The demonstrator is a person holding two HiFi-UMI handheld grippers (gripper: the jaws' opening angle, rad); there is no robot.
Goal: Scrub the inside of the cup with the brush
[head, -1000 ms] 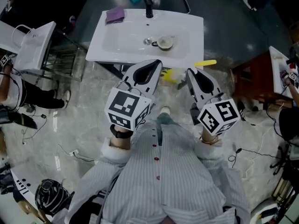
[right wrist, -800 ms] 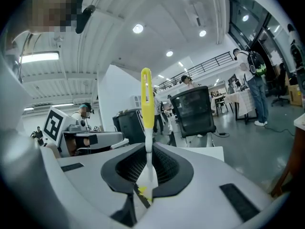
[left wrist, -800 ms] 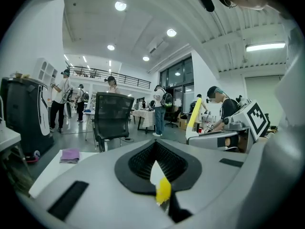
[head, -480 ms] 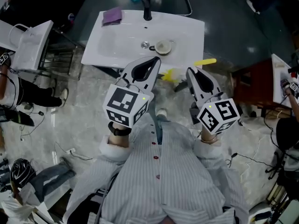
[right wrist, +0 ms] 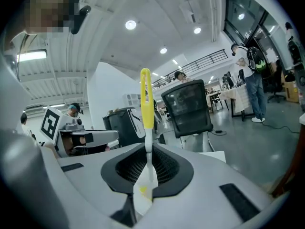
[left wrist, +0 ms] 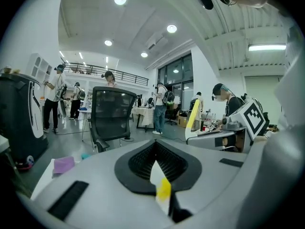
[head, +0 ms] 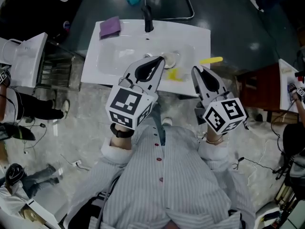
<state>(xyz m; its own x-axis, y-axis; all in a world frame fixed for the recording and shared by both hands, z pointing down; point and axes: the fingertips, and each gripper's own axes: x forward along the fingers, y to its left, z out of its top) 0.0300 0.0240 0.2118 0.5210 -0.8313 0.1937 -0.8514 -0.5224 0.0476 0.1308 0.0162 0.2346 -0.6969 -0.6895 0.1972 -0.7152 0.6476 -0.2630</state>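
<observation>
A small pale cup (head: 169, 58) stands in the basin of the white sink (head: 97, 66), near the drain. My left gripper (head: 159, 61) is shut with its tip just left of the cup; in the left gripper view (left wrist: 156, 170) only a thin white and yellow sliver shows at the closed line. My right gripper (head: 197, 71) hangs over the sink's front edge, shut on the brush. The brush's yellow handle (head: 210, 60) sticks out to the right, and a yellow end (head: 174, 74) shows between the two grippers. In the right gripper view the handle (right wrist: 146, 97) rises from the jaws (right wrist: 147, 151).
A black faucet (head: 147, 17) stands at the back of the sink and a purple cloth (head: 110, 26) lies on its back left corner. A black office chair (left wrist: 112, 113) is behind the sink. White furniture (head: 26, 56) stands left, a dark table (head: 259, 82) right. Several people stand around.
Both grippers have moved forward to the sink with the brush. Their tips were over the floor in front of it; now they reach over its front edge, the left beside the cup.
</observation>
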